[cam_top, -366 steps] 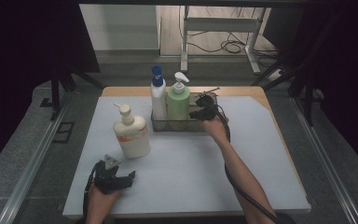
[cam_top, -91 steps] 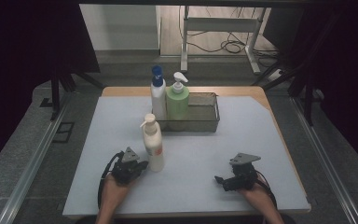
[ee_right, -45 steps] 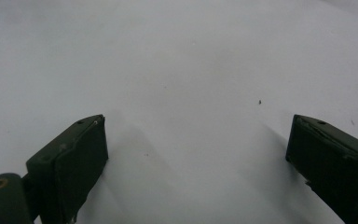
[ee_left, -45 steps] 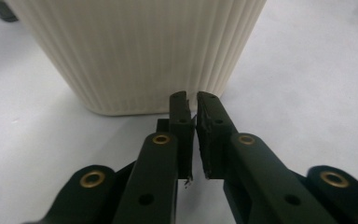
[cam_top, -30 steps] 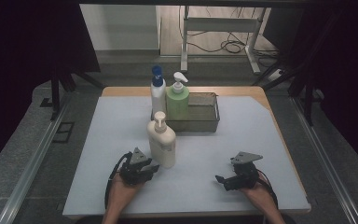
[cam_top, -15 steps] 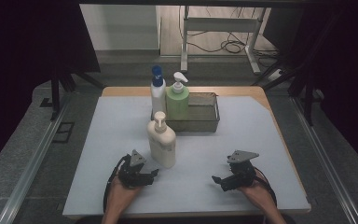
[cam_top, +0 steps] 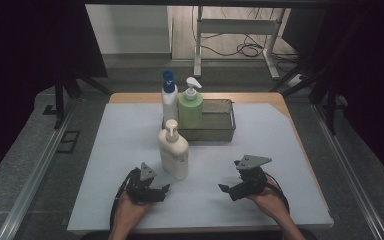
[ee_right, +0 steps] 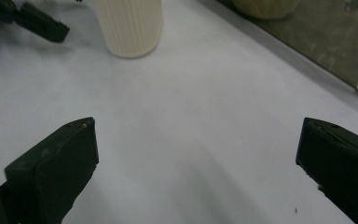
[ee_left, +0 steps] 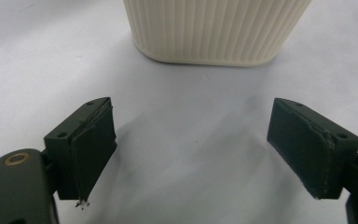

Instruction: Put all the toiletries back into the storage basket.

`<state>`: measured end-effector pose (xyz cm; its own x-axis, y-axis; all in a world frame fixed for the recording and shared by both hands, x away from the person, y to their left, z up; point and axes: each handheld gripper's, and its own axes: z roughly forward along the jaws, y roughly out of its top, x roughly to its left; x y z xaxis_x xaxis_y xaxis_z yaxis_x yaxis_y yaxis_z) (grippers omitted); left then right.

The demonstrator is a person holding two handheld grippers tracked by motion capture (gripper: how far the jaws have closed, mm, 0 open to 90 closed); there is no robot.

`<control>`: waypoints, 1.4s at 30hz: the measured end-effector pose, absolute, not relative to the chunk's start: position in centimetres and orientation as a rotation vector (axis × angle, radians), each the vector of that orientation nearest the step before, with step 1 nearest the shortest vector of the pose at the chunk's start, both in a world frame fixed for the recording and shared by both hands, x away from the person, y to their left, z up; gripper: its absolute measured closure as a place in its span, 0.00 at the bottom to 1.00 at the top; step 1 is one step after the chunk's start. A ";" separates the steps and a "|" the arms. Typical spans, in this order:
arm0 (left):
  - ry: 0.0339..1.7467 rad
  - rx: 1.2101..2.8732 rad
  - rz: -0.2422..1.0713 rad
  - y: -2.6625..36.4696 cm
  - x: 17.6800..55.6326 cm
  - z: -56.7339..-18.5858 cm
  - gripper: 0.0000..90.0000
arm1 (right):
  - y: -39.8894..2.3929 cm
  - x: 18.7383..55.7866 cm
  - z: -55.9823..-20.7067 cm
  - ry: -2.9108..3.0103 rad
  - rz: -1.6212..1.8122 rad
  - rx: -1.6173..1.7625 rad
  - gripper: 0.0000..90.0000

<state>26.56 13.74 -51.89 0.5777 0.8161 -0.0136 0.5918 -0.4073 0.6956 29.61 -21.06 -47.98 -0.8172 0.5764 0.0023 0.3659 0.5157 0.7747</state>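
Over on the left, the left gripper sits low on the white mat, its jaws just opened wide and nothing between them. In the left gripper view the ribbed base of the cream pump bottle stands upright just ahead of the spread jaws, clear of both pads. Beyond that bottle, farther from both grippers, a white bottle with a blue cap and a green pump bottle stand side by side at the left end of a metal tray. On the right, the right gripper hovers with jaws spread, empty, pointing left toward the cream bottle, well apart from it.
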 end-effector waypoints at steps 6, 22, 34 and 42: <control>1.139 2.149 0.445 13.7 26.4 -52.1 0.15 | -19.7 30.0 -47.1 2.502 1.220 0.760 0.00; 1.148 2.139 0.417 13.9 26.6 -52.3 0.14 | -16.4 30.9 -46.0 2.505 1.265 0.799 0.00; 1.146 2.144 0.418 13.9 26.6 -52.3 0.14 | -13.7 31.3 -44.9 2.502 1.277 0.764 0.02; 1.148 2.139 0.418 13.9 26.6 -52.4 0.14 | -12.0 31.8 -44.2 2.499 1.277 0.738 0.05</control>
<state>26.58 13.90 -52.36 0.5623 0.8264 -0.0304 0.6134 -0.3922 0.6855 31.76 -12.00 -44.22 -0.8438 0.5364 0.0158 0.3271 0.4909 0.8074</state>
